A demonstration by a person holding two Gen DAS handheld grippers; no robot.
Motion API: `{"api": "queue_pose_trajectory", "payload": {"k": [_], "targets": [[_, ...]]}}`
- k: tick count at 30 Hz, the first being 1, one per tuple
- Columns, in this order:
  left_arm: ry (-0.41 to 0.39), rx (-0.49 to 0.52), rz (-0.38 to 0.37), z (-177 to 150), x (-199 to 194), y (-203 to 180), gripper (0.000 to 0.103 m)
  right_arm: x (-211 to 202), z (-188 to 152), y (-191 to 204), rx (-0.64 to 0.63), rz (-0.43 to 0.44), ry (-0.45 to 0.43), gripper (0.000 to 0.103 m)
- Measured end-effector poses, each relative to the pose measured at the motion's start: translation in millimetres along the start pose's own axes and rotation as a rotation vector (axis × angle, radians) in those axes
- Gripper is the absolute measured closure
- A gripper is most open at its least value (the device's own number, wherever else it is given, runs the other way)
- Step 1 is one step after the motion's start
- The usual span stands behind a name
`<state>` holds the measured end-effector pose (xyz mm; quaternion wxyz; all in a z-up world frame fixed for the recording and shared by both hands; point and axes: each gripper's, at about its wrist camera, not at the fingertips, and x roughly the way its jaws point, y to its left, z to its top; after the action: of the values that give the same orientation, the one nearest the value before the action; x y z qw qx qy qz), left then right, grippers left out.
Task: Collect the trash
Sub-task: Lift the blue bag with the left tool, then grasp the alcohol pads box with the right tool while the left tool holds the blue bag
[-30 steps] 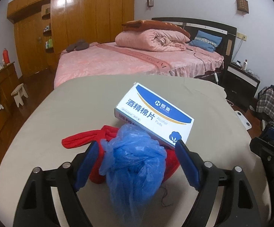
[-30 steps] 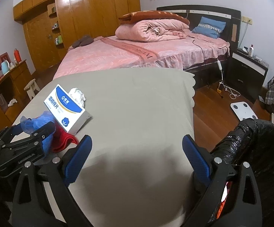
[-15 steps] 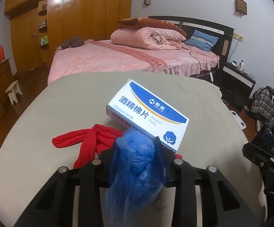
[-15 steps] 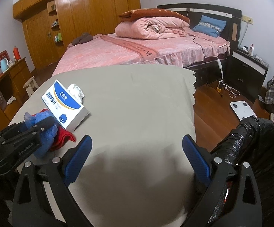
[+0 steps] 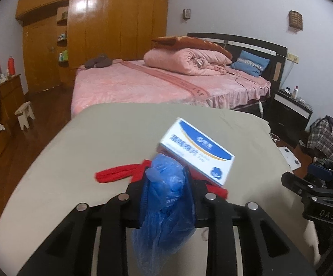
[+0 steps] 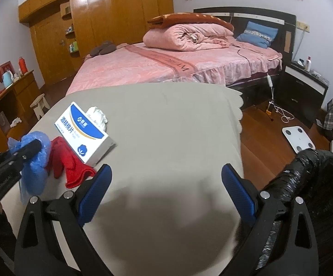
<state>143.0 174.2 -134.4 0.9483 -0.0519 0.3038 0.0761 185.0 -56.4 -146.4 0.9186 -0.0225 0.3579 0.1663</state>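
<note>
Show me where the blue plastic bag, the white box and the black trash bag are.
blue plastic bag (image 5: 166,197): left wrist view, crumpled middle.
white box (image 6: 83,133): right wrist view, printed top face.
black trash bag (image 6: 304,177): right wrist view, glossy rim.

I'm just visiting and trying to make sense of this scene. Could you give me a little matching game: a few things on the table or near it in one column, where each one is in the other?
Things:
1. blue plastic bag
2. red cloth
3. crumpled white tissue
4. black bin bag

Places:
A. behind the blue-and-white box, on the table
B. pinched in the left gripper
C. beside the table, past its right edge, by the right gripper
D. lying flat on the tablecloth, partly under the box

Pairs: 1-B, 2-D, 3-A, 4-C
</note>
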Motion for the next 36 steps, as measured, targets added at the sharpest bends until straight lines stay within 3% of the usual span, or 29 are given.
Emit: {"api": "queue_pose_trajectory", "payload": {"k": [13,36], "targets": [[0.025,-0.015,0.080,1,11,39,0.076,39,20,55,-0.092,0.111,0.036,0.009],[0.034,-0.043,0.101,4,23,53,0.076,76,32,97,-0.230,0.160,0.074,0.011]]}}
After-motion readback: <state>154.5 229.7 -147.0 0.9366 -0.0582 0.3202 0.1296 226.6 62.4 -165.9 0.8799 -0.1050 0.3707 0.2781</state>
